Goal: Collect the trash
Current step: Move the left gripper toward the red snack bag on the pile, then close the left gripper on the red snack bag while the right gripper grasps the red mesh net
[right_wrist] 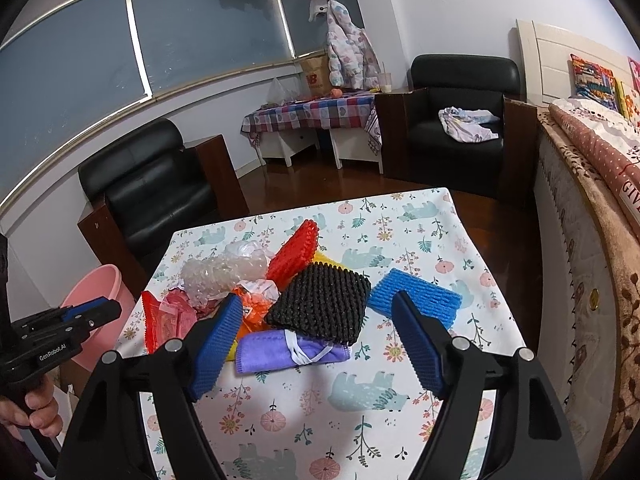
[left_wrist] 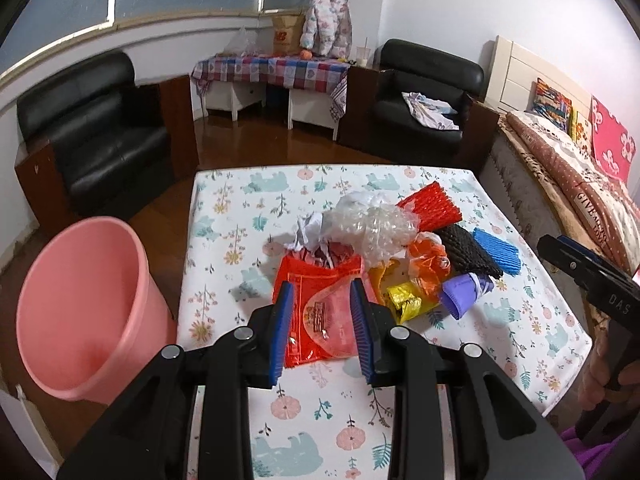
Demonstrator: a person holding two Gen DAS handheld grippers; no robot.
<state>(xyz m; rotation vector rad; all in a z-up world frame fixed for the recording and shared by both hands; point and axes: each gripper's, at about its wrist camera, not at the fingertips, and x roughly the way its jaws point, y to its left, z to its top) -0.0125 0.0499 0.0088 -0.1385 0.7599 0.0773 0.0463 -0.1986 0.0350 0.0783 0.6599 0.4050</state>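
Left tool [left_wrist: 322, 300], half-open and empty, frames the red wrapper [left_wrist: 316, 312] lying lengthwise toward it.

A lived-in bedroom at home: a bed [left_wrist: 568, 168] with patterned blankets and cushions, two black leather armchairs [left_wrist: 424, 96], a child's padded coat [right_wrist: 348, 52] hanging by the window, and a side table under a checked cloth [left_wrist: 272, 70] on wooden flooring.
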